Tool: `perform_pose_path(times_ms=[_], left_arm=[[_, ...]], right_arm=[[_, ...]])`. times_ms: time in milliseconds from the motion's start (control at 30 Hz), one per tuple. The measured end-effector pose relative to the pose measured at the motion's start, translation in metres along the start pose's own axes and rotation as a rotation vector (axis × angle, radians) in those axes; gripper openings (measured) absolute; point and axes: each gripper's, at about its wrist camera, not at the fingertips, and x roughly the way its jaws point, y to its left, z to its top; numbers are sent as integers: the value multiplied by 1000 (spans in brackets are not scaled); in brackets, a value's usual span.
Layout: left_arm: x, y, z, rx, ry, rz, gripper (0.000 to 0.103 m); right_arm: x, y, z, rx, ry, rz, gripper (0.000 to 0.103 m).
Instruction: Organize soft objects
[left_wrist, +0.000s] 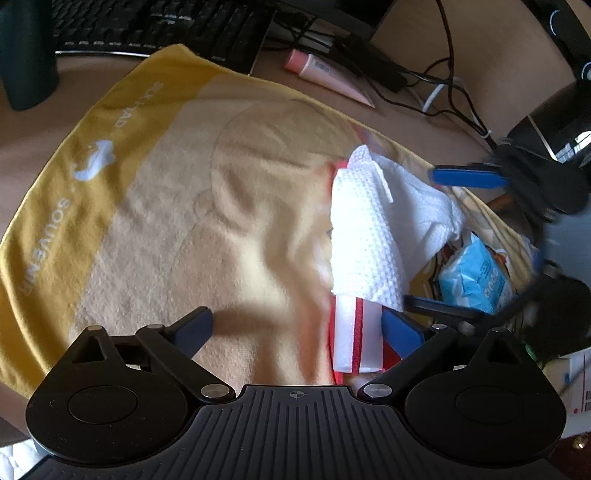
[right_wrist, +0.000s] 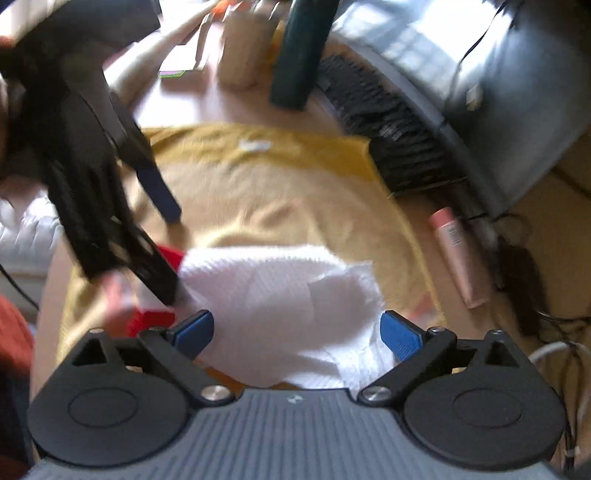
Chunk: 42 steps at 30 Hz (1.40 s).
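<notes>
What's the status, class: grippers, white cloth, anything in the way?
Left gripper open, right gripper open over white cloth. Cloth crumpled on yellow towel, atop red-striped cloth. Tissue pack close beside.

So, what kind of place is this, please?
Most likely a home or office computer desk: a black keyboard, tangled cables and a monitor base behind the yellow towel.

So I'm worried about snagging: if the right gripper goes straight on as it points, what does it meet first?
Most likely the white cloth, which lies between its open jaws on the yellow towel; depth is unclear.
</notes>
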Motion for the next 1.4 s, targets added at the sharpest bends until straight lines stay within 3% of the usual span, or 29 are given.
perform_pose_path(times_ms=[67, 100, 133, 167, 233, 333, 500, 600, 767, 867, 967, 1133, 1233, 1400], left_arm=[[0, 0, 0, -10, 2, 6, 101], [0, 0, 0, -18, 4, 9, 101], [-1, 0, 0, -28, 7, 12, 101], [-1, 1, 0, -41, 9, 14, 101], [-2, 3, -1, -68, 8, 17, 101], [-3, 7, 0, -116, 25, 21, 101], [-8, 12, 6, -123, 65, 55, 101], [-11, 14, 12, -44, 65, 101, 101], [-8, 22, 22, 28, 42, 204, 101], [-12, 27, 26, 23, 36, 149, 101], [-13, 26, 35, 6, 38, 68, 101], [-3, -3, 45, 50, 55, -77, 101], [11, -10, 47, 33, 98, -84, 101], [14, 6, 50, -31, 126, -80, 101]], right_arm=[[12, -15, -2, 22, 31, 84, 96], [14, -23, -3, 57, 24, 118, 85], [16, -30, -4, 107, 19, 151, 66], [17, -36, -5, 157, 13, 181, 53], [13, -41, -9, 227, -7, 157, 27], [-4, -44, -20, 306, -47, 156, 17], [-61, -49, -54, 561, -157, 184, 17], [-67, -35, -66, 684, -156, 102, 19], [-48, -27, -38, 857, -264, 153, 19], [-26, -31, -12, 871, -258, 152, 19], [-13, -28, -7, 821, -178, 0, 19], [-17, -32, -36, 898, -116, -50, 22], [-27, -13, -44, 883, -113, 2, 22], [-43, 40, -19, 782, -194, 216, 22]])
